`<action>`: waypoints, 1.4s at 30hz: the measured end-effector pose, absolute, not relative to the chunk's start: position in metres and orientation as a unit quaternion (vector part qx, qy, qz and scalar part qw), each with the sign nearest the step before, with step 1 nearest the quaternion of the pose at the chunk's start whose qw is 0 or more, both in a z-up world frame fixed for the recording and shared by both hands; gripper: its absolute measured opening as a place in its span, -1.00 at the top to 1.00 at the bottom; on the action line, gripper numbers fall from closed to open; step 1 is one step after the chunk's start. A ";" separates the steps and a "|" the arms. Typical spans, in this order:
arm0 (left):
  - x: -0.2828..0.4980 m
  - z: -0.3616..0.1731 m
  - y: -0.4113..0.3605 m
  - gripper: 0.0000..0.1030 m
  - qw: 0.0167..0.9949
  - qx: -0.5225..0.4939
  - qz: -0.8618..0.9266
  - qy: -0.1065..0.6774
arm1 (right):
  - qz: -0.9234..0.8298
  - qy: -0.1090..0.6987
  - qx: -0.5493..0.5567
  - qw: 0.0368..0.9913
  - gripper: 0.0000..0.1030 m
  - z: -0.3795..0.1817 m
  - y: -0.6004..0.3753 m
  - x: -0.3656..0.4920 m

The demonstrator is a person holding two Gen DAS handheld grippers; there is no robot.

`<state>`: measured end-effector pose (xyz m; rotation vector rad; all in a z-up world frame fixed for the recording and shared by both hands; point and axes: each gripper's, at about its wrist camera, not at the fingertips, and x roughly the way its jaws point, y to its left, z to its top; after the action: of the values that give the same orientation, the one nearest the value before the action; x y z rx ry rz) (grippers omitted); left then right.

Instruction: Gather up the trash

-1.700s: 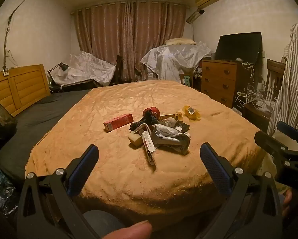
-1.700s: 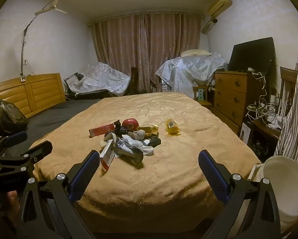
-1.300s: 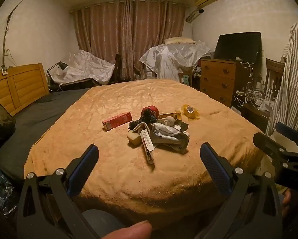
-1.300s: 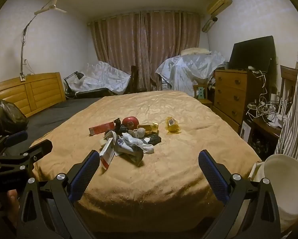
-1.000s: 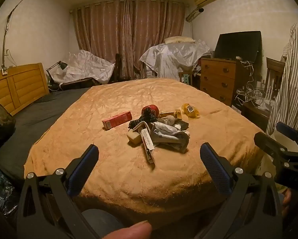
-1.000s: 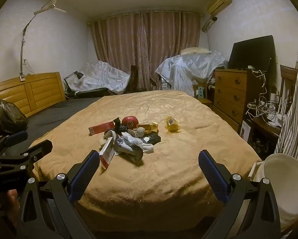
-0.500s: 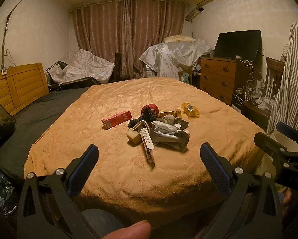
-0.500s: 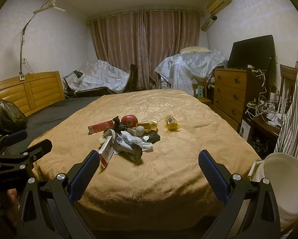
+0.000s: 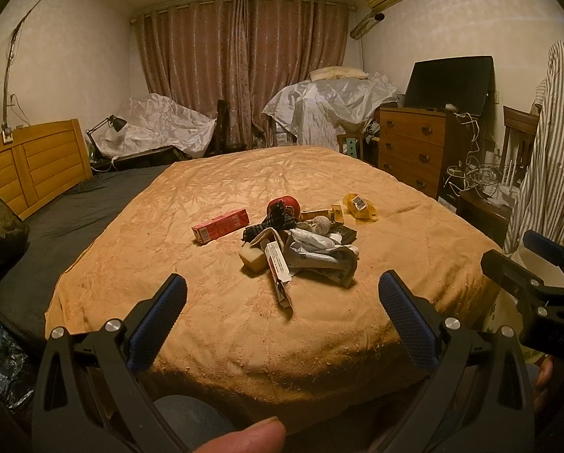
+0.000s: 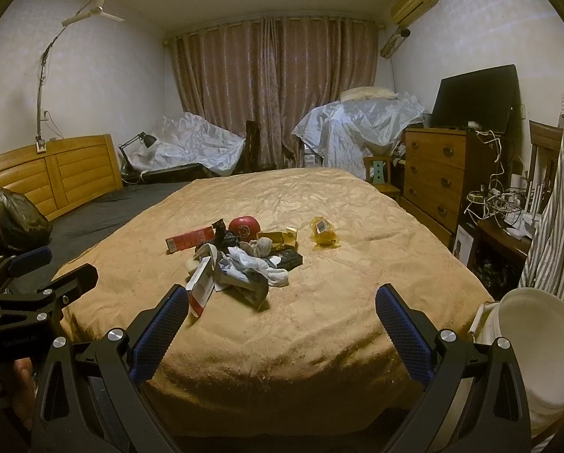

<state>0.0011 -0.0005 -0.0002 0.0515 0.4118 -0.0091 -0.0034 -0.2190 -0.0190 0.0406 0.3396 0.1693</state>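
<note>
Bedroom, seen along my two hand-held grippers, listed from left to right. Far to my left: a black bag [image 10: 16, 213] on the dark sheet near the wooden headboard [image 9: 29, 166]. My left gripper [image 9: 282, 324] is held short of the bed's near edge, its jaws spread wide with nothing between them; my fingertip [image 9: 253, 436] shows at the bottom of its view. Ahead of both grippers, well beyond their fingers, the trash lies on the tan bedspread [image 9: 221, 332]. Its leftmost piece is a red carton [image 9: 220, 225], lying flat and apart from the main heap. Next comes a pale block [image 9: 254, 258], then a long white-and-red box [image 9: 278, 273] angled toward me, touching crumpled grey wrappers [image 9: 321, 256]. Behind these: a red round object [image 9: 285, 204], a checked cloth [image 9: 268, 222] and a small gold box [image 9: 325, 214]. A yellow packet [image 9: 360, 207] lies alone, just right of the heap. My right gripper [image 10: 282, 324] is likewise spread wide and empty. To its right, low beside the bed, is a white bucket [image 10: 538, 343]; beyond it are a wooden dresser [image 10: 434, 173] and a dark screen [image 10: 474, 96].
</note>
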 end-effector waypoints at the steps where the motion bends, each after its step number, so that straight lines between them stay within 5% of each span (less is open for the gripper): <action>1: 0.001 0.000 -0.001 -0.90 0.979 0.025 -0.005 0.205 | 0.084 0.169 0.020 0.982 -0.93 -0.019 -0.219 -0.003; 42: 0.008 -0.040 0.007 -0.90 0.974 0.020 -0.007 0.228 | 0.083 0.174 0.021 0.981 -0.93 -0.022 -0.219 -0.002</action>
<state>0.0080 0.0074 -0.0399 0.0400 0.4595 -0.0134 -0.0021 -0.2191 -0.0221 0.0426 0.3500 0.1665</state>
